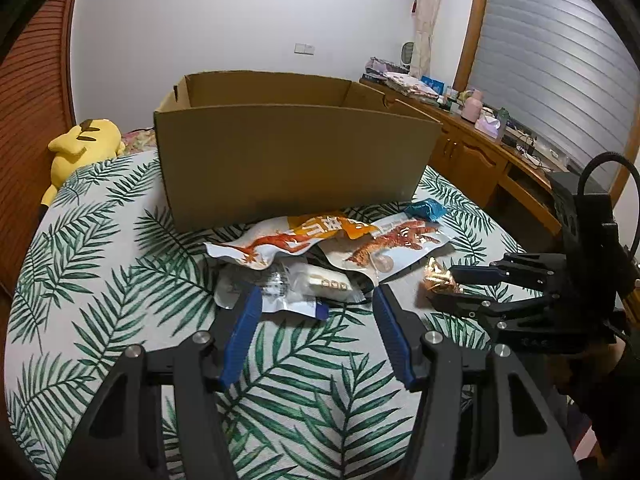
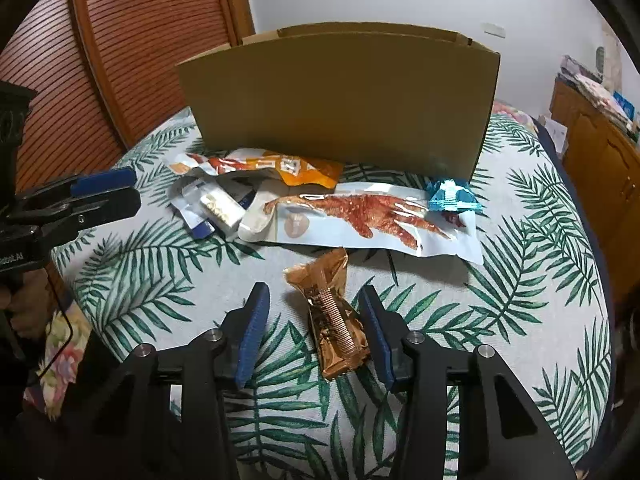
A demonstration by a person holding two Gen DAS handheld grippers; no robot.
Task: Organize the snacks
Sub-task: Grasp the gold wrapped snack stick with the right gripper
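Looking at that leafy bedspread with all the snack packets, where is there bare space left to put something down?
The bedspread is bare left of the cardboard box, toward the yellow plush toy. In the right view it is also bare right of the long white packet, out to the bed edge. Right in front of the box it is crowded: overlapping packets, plus the gold wrapper lying between the right gripper's fingers.

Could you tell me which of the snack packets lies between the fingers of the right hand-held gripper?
The golden-brown foil packet, lying alone on the leaf-print cover nearest the right hand-held gripper; the other packets cluster by the cardboard box.

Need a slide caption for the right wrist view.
Right tool straddles a gold snack bar on the leaf-print cloth, cardboard box behind.
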